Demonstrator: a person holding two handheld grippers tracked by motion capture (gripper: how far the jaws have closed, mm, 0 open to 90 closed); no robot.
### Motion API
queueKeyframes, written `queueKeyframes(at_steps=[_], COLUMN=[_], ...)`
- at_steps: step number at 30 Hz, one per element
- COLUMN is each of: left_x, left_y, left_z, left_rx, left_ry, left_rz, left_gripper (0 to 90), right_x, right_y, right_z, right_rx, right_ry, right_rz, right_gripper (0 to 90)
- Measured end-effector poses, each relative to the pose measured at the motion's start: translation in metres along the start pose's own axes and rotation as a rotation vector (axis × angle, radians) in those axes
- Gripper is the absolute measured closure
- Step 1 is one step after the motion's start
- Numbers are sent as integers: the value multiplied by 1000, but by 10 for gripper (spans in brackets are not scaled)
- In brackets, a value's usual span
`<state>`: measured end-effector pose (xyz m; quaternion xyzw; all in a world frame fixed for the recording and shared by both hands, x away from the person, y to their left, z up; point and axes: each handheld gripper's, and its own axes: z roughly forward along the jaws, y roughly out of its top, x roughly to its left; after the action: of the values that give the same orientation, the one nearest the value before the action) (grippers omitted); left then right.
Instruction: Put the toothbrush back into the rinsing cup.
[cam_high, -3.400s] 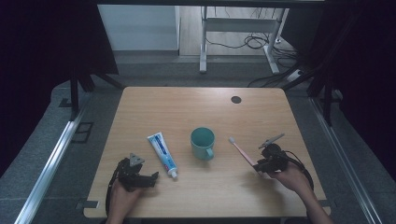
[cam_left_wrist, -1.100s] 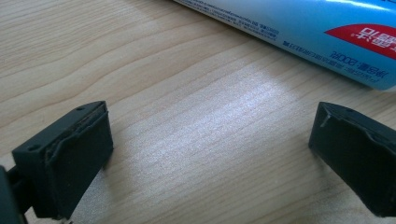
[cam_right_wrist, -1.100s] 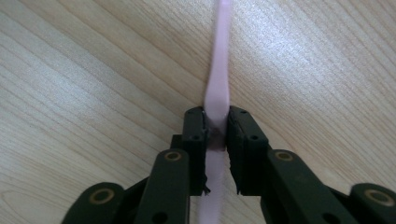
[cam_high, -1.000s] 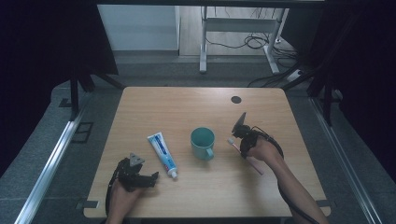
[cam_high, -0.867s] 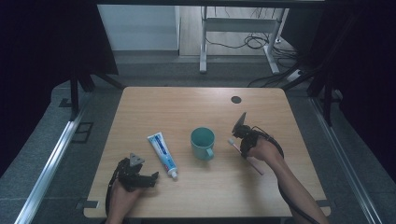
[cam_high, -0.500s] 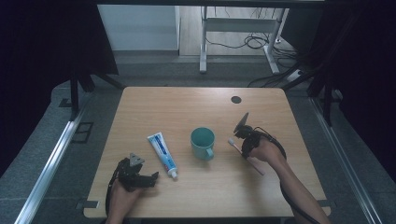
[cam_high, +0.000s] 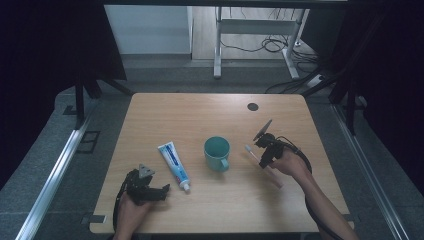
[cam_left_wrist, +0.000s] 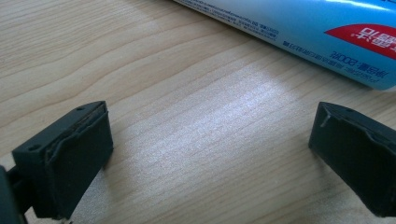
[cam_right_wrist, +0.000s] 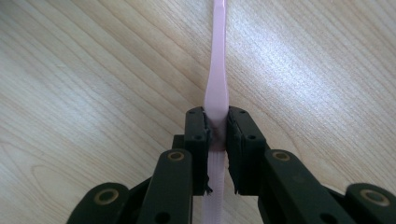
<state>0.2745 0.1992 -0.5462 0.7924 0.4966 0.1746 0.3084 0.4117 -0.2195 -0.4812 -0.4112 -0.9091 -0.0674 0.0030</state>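
Observation:
A pink toothbrush (cam_high: 261, 162) lies right of a teal mug (cam_high: 217, 152) at the table's middle. My right gripper (cam_high: 262, 159) is shut on the toothbrush (cam_right_wrist: 217, 88); in the right gripper view the pink handle runs up from between the closed jaws over the wood. A blue and white toothpaste tube (cam_high: 173, 160) lies left of the mug. My left gripper (cam_high: 159, 191) rests near the front left edge, just short of the tube's cap end. In the left gripper view its fingers (cam_left_wrist: 70, 156) stand wide open over bare wood, with the toothpaste tube (cam_left_wrist: 317, 32) beyond them.
The wooden table (cam_high: 200, 115) has a round black grommet (cam_high: 252, 106) at the back right. Metal rails run along both sides of the table, and a white frame with cables stands on the floor behind it.
The right gripper came in from the front right to the toothbrush beside the mug and has closed on it. The left gripper has stayed still.

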Motion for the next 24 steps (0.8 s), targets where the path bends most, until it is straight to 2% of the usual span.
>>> queueKeyframes(at_steps=[7, 17, 24], left_x=[0, 0, 0], left_y=[0, 0, 0], left_z=[0, 0, 0], left_rx=[1, 1, 1], left_ry=[0, 0, 0], left_rz=[1, 1, 1], left_gripper=[0, 0, 0], right_x=[1, 4, 5], right_y=[-8, -18, -26], right_z=[-9, -20, -31], right_rx=[-75, -176, -291], right_ry=[22, 19, 45], right_rz=[1, -21, -31], right_gripper=[786, 786, 786])
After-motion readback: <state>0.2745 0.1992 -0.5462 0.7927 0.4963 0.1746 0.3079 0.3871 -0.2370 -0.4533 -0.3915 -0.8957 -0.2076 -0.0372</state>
